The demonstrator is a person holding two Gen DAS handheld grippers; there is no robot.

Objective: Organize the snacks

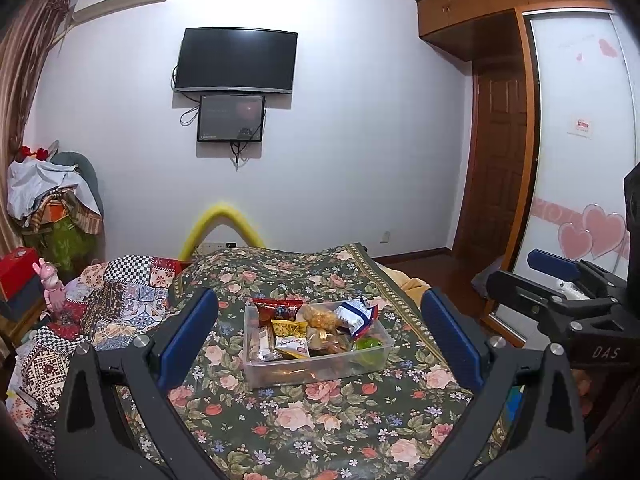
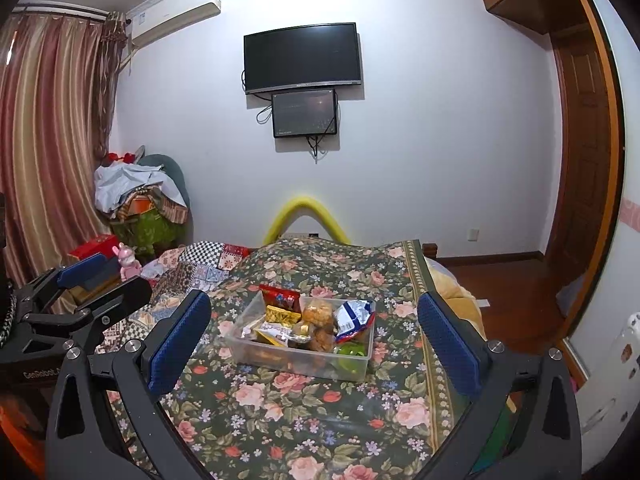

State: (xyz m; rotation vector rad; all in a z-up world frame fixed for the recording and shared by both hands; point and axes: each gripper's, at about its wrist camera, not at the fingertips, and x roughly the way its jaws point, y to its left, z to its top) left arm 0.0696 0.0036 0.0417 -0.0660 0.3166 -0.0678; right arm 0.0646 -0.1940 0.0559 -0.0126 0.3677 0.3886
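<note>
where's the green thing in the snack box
In both views the green item sits in the clear box's near right corner, just below the blue-and-white packet.

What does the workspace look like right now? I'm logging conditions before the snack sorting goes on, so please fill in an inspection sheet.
Surface: flowered bedspread, bare around the box.
Job's things: clear plastic box holding a red packet, a blue and white packet, a yellow packet and a green item.
Clutter: patchwork quilt, pink toy, heap of cloth.
Grippers: left gripper open, empty; right gripper open, empty. Both short of the box.
Cables: wires hang below the two wall screens.
Surroundings: curtain, air conditioner, wooden door.
</note>
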